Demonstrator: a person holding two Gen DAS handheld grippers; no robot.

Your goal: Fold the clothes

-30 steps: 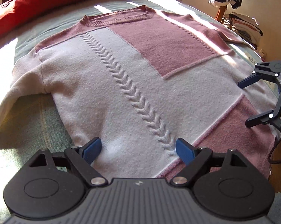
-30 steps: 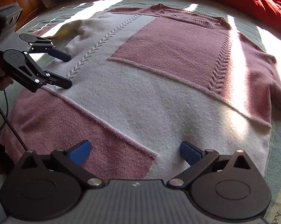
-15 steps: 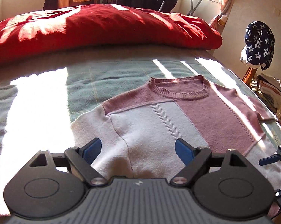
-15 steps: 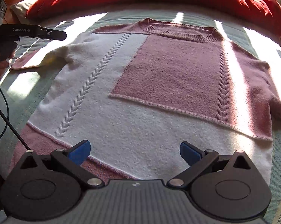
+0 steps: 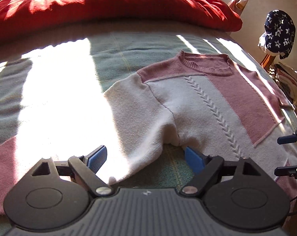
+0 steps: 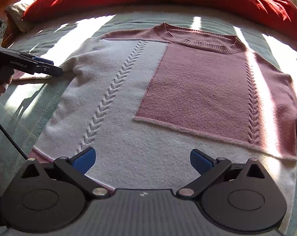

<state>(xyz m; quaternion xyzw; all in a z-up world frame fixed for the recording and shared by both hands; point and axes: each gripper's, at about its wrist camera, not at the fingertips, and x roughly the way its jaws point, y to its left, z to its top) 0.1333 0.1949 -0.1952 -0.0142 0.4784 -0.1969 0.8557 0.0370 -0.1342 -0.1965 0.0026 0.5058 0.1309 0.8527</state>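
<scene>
L wrist view: left gripper [image 5: 145, 158], jaws wide apart w/ nothing clamped, has swung from the sweater's [image 5: 197, 114] hem to its white sleeve [image 5: 140, 137]; sleeve fold likely next. R wrist view: right gripper [image 6: 141, 160], also agape, empty, has pulled back over the hem; sweater flat mid-bed [image 6: 14, 118].

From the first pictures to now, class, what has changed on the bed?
The left gripper swung from the sweater's hem across to its pale sleeve, fingers open around the armpit. The right gripper eased back over the hem, open. The sweater stayed flat, unfolded and ungripped.
</scene>
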